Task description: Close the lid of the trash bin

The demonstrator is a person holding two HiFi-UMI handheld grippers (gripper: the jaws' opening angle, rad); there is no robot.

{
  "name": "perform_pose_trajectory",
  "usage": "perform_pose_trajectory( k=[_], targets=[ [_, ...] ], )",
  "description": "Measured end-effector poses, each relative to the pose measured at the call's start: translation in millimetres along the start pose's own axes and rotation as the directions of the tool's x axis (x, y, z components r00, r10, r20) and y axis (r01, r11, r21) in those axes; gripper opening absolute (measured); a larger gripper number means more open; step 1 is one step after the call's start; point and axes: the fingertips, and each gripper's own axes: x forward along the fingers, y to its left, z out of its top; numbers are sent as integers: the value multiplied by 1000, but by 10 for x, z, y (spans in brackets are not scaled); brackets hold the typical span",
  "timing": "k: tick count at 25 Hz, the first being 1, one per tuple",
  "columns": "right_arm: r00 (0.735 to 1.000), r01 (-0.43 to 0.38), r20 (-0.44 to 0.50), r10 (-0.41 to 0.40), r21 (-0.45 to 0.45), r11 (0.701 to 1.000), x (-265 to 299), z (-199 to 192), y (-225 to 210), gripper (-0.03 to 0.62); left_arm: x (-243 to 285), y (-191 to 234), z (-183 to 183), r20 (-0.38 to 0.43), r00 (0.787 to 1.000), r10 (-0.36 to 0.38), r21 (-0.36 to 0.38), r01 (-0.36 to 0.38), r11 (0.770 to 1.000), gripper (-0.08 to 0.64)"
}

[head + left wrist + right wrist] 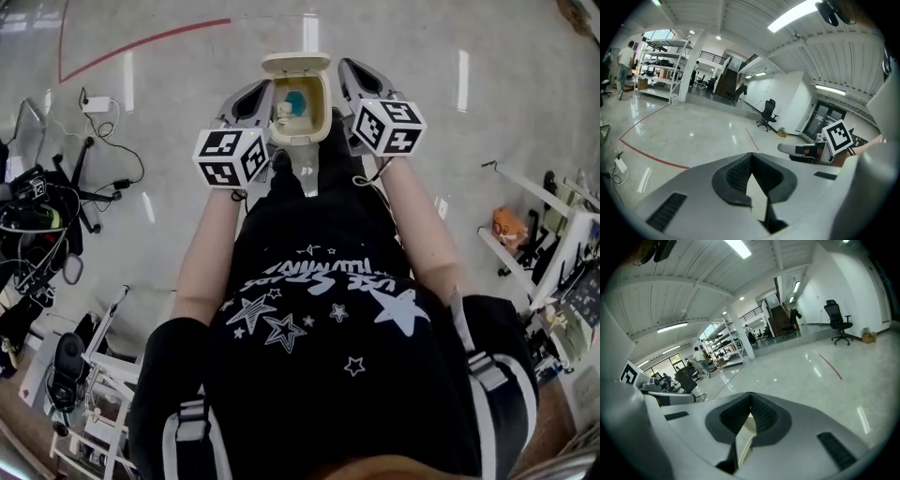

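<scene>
I am holding my left gripper [750, 155] with its jaws pressed together tip to tip, gripping nothing; a sliver of cream surface is showing through the gap behind the tips. My right gripper [751, 394] is doing the same, jaws meeting at the tips and empty, with a cream edge showing in its gap too. In the head view both grippers are hanging out in front of me, one on each side of the trash bin [301, 132], and I cannot tell whether either is touching it. The cream bin is standing on the floor [169, 75] just ahead of my legs, with its lid [295, 64] lying tipped open at the far side. Inside it, something teal [295, 101] and a small white scrap [284, 112] are lying. A red line [141, 39] is curving across the floor beyond, and cables [103, 141] are trailing off to my left.
</scene>
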Motion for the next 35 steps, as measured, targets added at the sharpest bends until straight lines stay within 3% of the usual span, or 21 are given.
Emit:
perform_pose_trajectory(
  k=[11, 18, 29, 35],
  targets=[
    [995, -10, -101, 12, 26, 1000, 632, -302, -539, 5, 812, 364, -298, -90, 995, 53, -6, -54, 999, 11],
    [986, -41, -162, 47, 43, 998, 981, -615, -640, 5, 1153, 660, -522, -114, 988, 104, -24, -108, 994, 11],
    [964, -103, -244, 108, 31, 994, 1272, -923, -638, 5, 1407, 1097, -792, -153, 973, 174, 26, -172, 985, 11],
    [965, -94, -247, 84, -27, 995, 1291, -961, -672, 5, 1405, 1124, -853, -152, 975, 161, 32, -158, 987, 11]
  ],
)
